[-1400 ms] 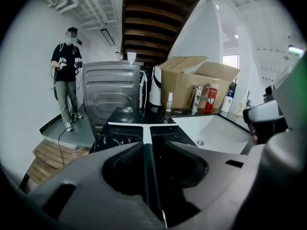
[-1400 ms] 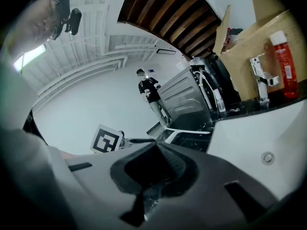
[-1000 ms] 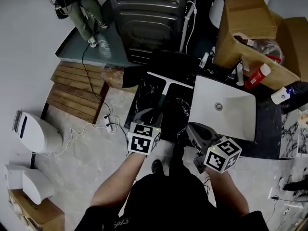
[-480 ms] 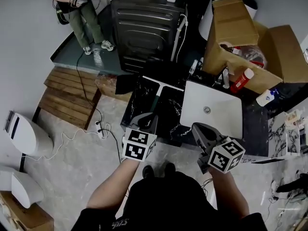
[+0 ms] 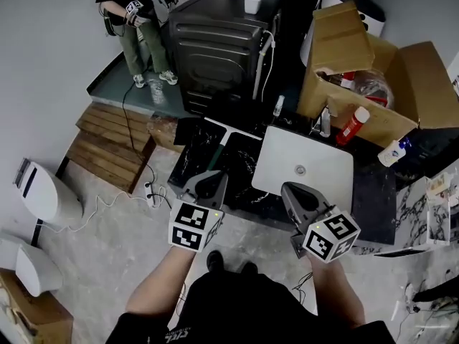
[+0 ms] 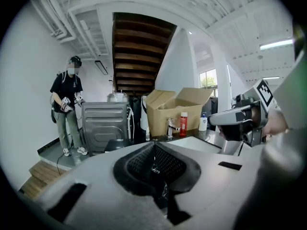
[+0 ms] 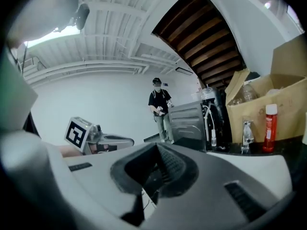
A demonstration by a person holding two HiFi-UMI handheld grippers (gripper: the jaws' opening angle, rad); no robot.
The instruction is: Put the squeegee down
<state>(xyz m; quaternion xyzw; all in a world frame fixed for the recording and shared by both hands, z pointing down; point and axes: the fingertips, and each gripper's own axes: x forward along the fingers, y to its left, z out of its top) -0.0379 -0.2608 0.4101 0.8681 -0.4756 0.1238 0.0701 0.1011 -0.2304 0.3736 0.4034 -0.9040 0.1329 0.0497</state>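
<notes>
**Squeegee on the counter, both grippers closed and empty**

The squeegee [image 5: 229, 126] lies flat on the black marbled counter [image 5: 193, 153], on its left part beside the white sink basin [image 5: 305, 165]. Its pale blade runs along near the back edge and its handle points toward the front edge. Nothing touches it.

The left gripper [image 5: 207, 180] is held over the counter's front edge, clear of the handle. The forearm reaches up from the bottom of the head view and the marker cube faces the camera. The left gripper view shows its jaws pressed together with nothing between them [image 6: 153, 147]. It points nearly level toward a dark metal appliance [image 6: 103, 123] and a cardboard box [image 6: 175, 109].

The right gripper [image 5: 292, 190] sits at the front edge below the sink, angled slightly leftward, with its forearm alongside the other. Its jaws also meet with nothing in them [image 7: 156, 150].

At the back edge a faucet [image 5: 323, 124] and a red bottle [image 5: 353, 124] stand against the box. A person [image 5: 136, 27] stands beyond the appliance.
</notes>
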